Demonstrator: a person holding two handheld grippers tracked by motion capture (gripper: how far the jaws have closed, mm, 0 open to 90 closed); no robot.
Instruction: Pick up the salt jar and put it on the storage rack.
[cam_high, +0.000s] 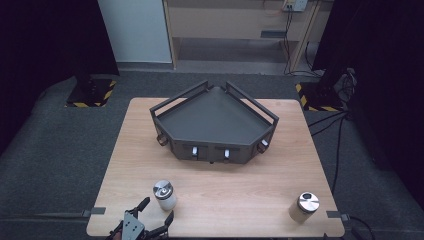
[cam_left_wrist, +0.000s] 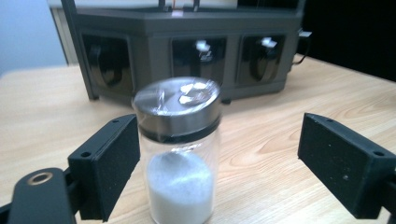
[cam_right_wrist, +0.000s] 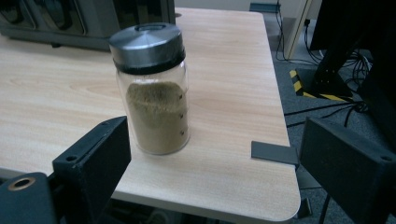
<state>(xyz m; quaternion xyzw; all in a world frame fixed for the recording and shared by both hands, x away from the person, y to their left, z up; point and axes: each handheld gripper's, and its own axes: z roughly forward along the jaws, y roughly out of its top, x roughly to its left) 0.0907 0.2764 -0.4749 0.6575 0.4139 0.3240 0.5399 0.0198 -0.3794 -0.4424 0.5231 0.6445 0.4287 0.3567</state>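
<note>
Wooden table (cam_high: 215, 185) with dark corner shelf (cam_high: 214, 122) at far centre, left gripper (cam_high: 153, 214) wide open around white-powder jar (cam_high: 164, 194) near left, right gripper (cam_right_wrist: 212, 168) wide open, empty, before brown-powder jar (cam_right_wrist: 153, 88) near right

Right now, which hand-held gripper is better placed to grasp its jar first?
Left. The left hand-held gripper is open with the white-powder jar already between its jaws; the brown-powder jar still stands ahead of the right one's.

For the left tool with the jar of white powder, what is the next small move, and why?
Probably push the left tool a little forward, then shut it. Its jaws stand open on either side of the white powder jar, the left one close to the glass and the right one well apart. The jar stands upright on the table.
</note>
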